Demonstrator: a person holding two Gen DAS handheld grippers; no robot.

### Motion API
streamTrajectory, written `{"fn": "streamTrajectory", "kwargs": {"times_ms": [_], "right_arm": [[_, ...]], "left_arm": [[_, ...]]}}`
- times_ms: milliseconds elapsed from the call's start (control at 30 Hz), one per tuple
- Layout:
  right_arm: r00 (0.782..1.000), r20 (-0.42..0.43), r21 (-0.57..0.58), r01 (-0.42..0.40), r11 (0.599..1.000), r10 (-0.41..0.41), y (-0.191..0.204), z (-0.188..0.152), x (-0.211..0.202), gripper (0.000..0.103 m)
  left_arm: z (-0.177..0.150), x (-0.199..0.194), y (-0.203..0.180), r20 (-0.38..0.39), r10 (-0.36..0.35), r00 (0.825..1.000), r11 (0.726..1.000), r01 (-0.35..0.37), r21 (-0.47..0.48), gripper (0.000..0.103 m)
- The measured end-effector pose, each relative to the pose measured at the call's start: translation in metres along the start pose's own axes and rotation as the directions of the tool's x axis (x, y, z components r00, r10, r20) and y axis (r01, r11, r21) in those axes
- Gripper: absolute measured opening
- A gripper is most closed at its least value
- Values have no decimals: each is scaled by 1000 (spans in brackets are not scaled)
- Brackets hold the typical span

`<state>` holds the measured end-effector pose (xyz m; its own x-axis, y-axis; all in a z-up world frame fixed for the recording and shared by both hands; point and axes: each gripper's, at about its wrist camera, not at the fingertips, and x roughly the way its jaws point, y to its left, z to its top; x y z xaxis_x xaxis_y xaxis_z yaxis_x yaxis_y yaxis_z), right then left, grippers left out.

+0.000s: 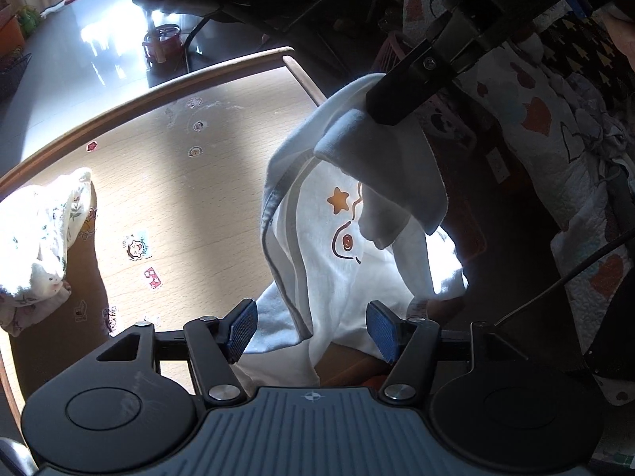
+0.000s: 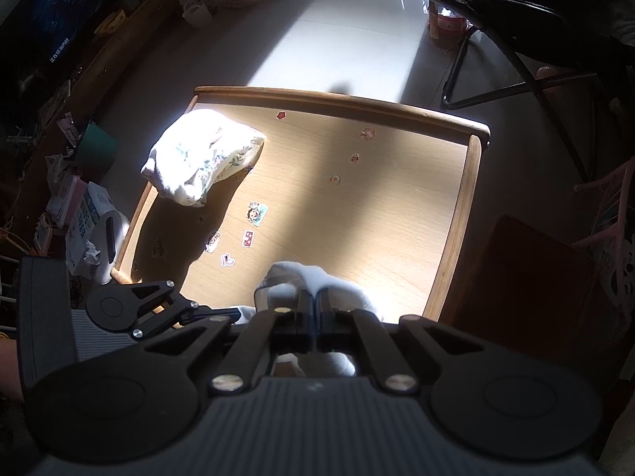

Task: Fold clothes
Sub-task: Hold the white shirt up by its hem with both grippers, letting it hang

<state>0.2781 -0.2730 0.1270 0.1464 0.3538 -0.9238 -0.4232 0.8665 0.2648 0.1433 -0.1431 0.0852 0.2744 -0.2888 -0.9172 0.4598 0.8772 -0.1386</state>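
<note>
While your right gripper (image 1: 391,109) reaches down from the frame's upper right, clamped on the white shirt (image 1: 349,246) hanging at centre, your left gripper (image 1: 311,329) points steeply down below, pads apart around its hem.

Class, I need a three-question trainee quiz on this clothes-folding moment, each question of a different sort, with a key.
1. True or false: the left gripper pinches the white garment.
2. Which gripper holds the garment up? A left, B right.
3. Fill in: the floral bundle lies on the ___.

Key: 1 false, its jaws stand open. 2 B. 3 wooden table.
</note>
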Motion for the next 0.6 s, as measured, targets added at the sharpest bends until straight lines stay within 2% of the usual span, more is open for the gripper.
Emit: {"fn": "streamTrajectory", "kwargs": {"times_ms": [133,300,467,500,600], "right_arm": [[1000,1,17,-4,1000,4,-2,1,0,2],[1000,7,25,-8,1000,8,-3,2,-1,2],[1000,-1,26,-7,1000,7,-5,1,-1,2],[1000,-2,27,-5,1000,5,-5,1,-1,2],[1000,-5,28,-3,1000,3,-7,2,-1,2]], "left_arm": [[0,7,3,-12,24,1000,999,-24,26,63],[-1,16,3,-5,18,1000,999,-17,32,62],[-1,22,13,-26,17,1000,1000,-17,-21,58],[-1,24,15,-21,23,1000,999,-24,-29,50],[-1,25,20,-20,21,1000,999,-22,-35,39]]}}
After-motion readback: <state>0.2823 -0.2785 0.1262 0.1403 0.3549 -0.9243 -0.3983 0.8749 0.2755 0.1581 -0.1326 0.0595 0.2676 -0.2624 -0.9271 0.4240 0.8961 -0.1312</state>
